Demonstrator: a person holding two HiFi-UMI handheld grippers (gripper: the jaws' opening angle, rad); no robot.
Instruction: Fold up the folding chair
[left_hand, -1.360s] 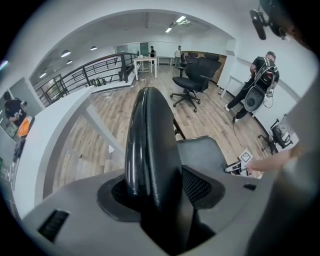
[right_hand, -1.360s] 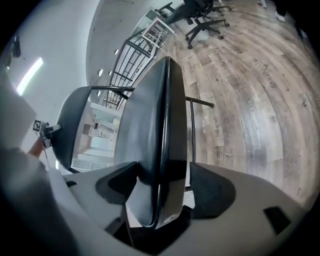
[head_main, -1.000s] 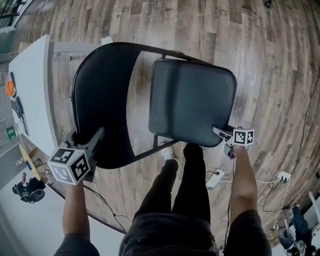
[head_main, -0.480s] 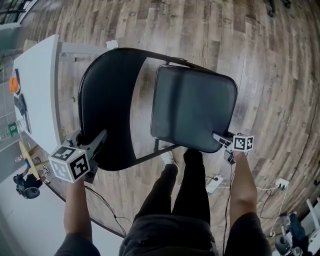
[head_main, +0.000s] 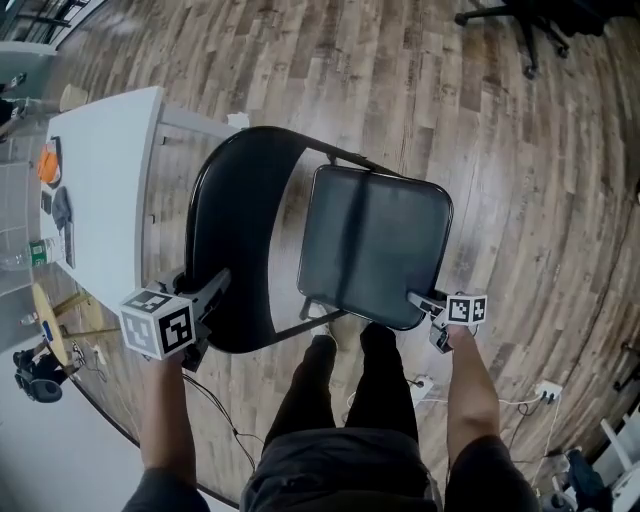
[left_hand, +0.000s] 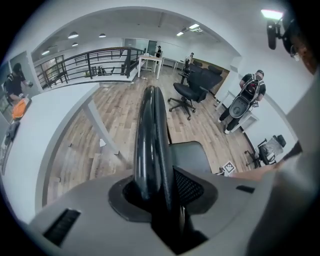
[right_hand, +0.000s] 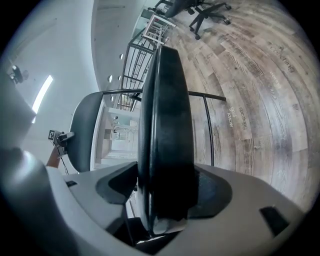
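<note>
- Two grippers hold the folding chair (head_main: 330, 152), which stands on the wood floor (head_main: 530, 200).
- Left of the chair is a white table (head_main: 110, 190). Its long edge runs near the backrest (head_main: 238, 240), with a narrow strip of floor between them.
- The left gripper (head_main: 208, 290) has just been closing its jaws, and they now pinch the backrest's near rim.
- The right gripper (head_main: 418, 299) is clamped on the seat (head_main: 372, 240) at its near right corner.
- Right of the chair and beyond it, the floor lies open. An office chair (head_main: 530, 30) stands well apart at the far right.
</note>
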